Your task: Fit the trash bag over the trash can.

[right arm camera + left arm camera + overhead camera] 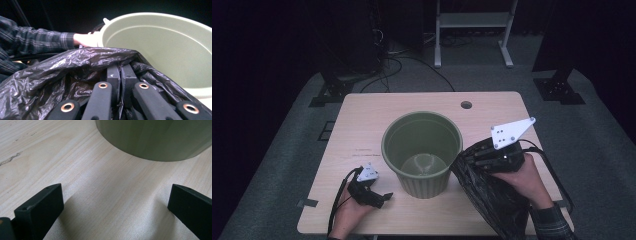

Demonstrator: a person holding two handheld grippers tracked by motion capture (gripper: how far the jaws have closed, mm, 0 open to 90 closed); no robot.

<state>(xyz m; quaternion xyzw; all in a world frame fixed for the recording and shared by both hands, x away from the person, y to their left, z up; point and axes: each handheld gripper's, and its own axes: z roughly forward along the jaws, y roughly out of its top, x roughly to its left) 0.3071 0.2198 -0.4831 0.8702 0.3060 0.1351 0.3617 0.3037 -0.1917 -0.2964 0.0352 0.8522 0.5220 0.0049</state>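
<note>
The right gripper (486,156) is being held above the table's right side with its jaws pressed together on a fold of the black bin bag (492,200), pinched near the bag's upper edge; in the right gripper view the film (75,65) is seen bunched around the closed jaws. The left gripper (371,194) is being rested low on the table near the left of the green bin (422,150), its jaws spread wide with nothing between them.

The bag is being judged as very light, limp and slippery: thin glossy plastic that is crumpling and drooping under its own weight, hanging from the pinch down toward the table's front right edge. A hold on a single layer at the mouth is being judged best, since a bunched fold is likely to keep the opening shut. A second grip on the opposite rim would probably be needed to spread it over the bin. The bin itself is being taken for stiff, ribbed plastic, light enough to be nudged aside.

The table (362,120) is a pale wood-grain top, smooth and matt. The room around is being kept dim, with grey carpet, trailing cables and a white frame (472,30) beyond.
</note>
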